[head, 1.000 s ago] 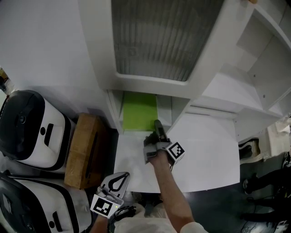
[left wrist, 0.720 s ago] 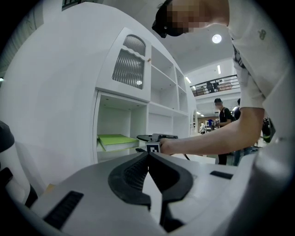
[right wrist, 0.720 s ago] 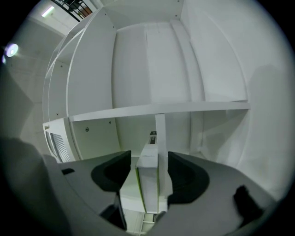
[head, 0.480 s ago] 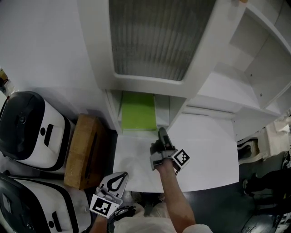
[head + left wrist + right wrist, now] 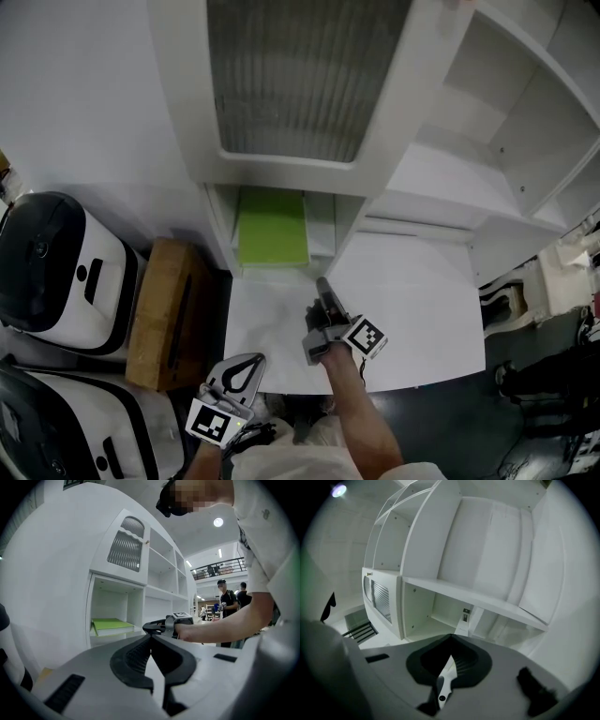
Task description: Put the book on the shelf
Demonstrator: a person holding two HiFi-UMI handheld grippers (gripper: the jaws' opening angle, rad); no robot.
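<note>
Our right gripper (image 5: 322,284) has its jaws together with nothing between them, and it hangs above the white tabletop (image 5: 422,309), tips pointing toward the shelf unit (image 5: 441,178). Our left gripper (image 5: 257,359) sits lower, near the front edge of the tabletop and close to our body, its jaws likewise closed on nothing. The two grippers are well apart from each other. Ahead of the right gripper, and apart from it, the green book (image 5: 272,228) lies flat inside the low open compartment of the shelf unit. That compartment sits directly under a cabinet door with a ribbed glass panel (image 5: 291,75). To the right of it the unit opens into several white shelves. Left of the tabletop a brown cardboard box (image 5: 167,314) stands on the floor, just beside a white and black appliance (image 5: 52,272). In the left gripper view, people (image 5: 227,599) stand far off in the hall beyond our right arm.
</note>
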